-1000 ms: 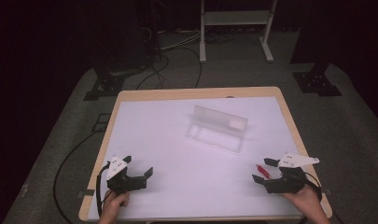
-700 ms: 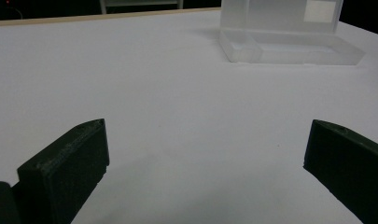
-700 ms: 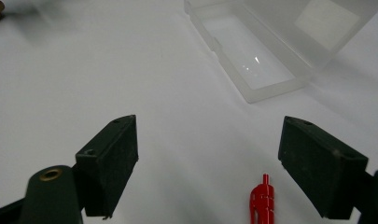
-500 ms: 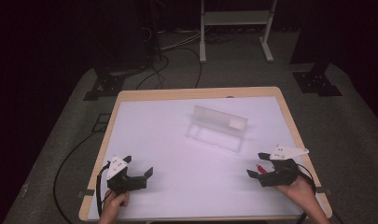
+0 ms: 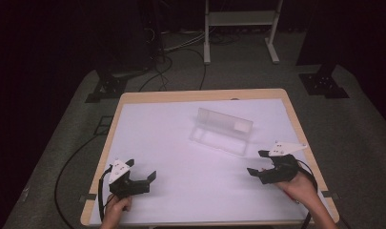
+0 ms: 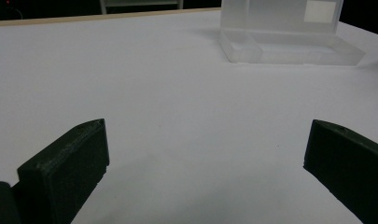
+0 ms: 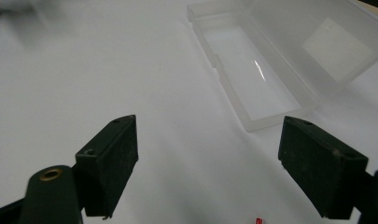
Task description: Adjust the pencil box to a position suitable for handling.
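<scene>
Box, clear plastic, lid raised, lies mid-table.
Judged light, stiff and slick; grip a tray wall, not the thin lid. Left gripper rests near-left of the box, jaws released, empty. Right gripper hangs near-right of it, tilted boxward, jaws released, over a small red item.

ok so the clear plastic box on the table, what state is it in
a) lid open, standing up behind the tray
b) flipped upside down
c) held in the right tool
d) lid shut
a: the clear plastic box sits on the table with its lid raised behind an empty tray, apart from both tools.
</scene>
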### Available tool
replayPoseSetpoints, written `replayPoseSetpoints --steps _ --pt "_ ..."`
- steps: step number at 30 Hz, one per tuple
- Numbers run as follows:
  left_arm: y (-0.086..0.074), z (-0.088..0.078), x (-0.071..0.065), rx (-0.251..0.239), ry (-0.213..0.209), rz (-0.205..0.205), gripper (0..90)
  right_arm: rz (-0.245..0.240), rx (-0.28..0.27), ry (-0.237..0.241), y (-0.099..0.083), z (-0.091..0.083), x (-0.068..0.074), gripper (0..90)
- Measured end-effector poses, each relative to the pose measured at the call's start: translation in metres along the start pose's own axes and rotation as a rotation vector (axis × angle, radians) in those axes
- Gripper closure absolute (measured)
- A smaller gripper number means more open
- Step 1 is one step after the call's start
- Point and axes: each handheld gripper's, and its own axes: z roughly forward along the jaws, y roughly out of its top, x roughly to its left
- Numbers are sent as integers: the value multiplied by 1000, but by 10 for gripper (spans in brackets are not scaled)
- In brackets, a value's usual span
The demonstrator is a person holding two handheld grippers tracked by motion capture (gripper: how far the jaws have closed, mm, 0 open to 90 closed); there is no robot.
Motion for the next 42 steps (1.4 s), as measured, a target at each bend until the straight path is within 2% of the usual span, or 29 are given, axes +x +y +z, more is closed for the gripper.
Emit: replayPoseSetpoints --steps 19,42 --pt "0 0 0 1 0 2 0 -47 30 21 26 15 -5 192" --pt "0 0 0 -1 0 1 0 -86 71 39 46 34 -10 192"
